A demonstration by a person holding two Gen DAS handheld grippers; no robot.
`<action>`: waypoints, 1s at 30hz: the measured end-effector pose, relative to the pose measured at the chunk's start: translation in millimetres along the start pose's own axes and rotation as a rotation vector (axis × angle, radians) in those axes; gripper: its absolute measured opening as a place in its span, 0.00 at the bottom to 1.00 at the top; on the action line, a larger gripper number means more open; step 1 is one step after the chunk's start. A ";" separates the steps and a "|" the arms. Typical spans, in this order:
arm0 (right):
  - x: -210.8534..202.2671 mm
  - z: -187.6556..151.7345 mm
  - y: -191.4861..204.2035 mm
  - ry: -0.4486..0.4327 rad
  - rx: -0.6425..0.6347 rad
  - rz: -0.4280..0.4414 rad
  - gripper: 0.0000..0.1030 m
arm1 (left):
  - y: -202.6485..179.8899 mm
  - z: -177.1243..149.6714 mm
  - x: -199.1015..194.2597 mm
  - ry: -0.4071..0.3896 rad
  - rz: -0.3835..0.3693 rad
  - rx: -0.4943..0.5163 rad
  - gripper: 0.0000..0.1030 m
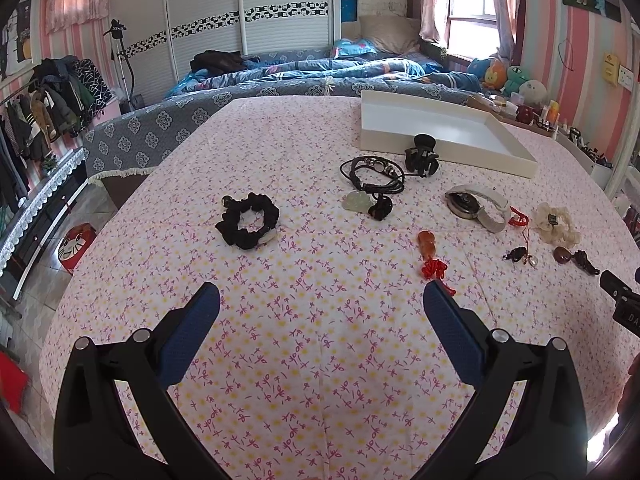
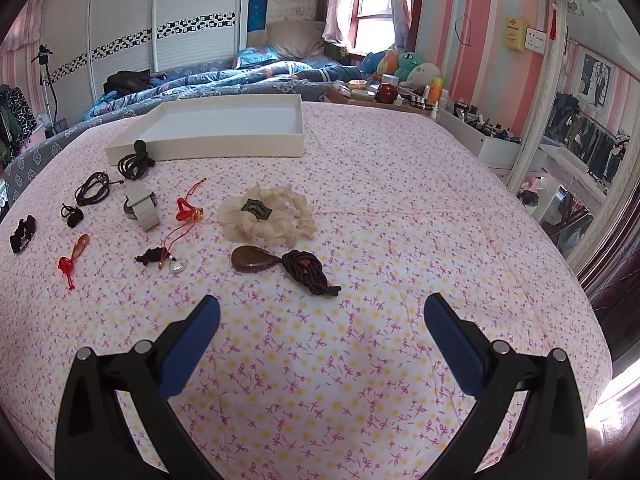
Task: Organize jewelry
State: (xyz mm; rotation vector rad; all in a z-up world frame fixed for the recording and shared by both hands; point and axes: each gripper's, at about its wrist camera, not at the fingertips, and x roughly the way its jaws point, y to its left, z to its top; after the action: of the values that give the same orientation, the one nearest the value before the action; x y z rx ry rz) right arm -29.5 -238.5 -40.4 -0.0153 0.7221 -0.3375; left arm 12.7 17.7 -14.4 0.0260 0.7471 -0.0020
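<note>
While both grippers hover wide apart and empty over the pink floral-cloth bench point(image 1: 320, 360), left gripper point(image 1: 322, 296) faces the black fabric scrunchie point(image 1: 248, 221); right gripper point(image 2: 322, 308) faces the brown teardrop stone pendant point(image 2: 252, 259). Jewelry lies scattered before the shallow white rectangular tray point(image 2: 224, 147).

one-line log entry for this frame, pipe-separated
phase: pre-grasp | left gripper: open, empty | right gripper: open, empty | white tray: empty | jewelry: loose on tablecloth | nearest right: brown pendant
</note>
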 end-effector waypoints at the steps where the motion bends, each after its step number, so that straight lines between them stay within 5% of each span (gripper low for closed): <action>1: -0.2 -0.1 0.2 -0.001 -0.001 0.000 0.99 | -0.4 0.0 0.0 0.000 0.000 0.001 0.97; 30: 3.8 -2.0 -2.8 0.011 0.005 0.004 0.99 | -3.6 1.2 5.6 0.014 0.003 0.007 0.97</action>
State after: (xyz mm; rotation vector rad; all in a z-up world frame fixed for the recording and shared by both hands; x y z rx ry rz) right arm -29.0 -242.1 -44.0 -0.0072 0.7321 -0.3356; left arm 17.6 14.1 -17.4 0.0338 0.7606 -0.0020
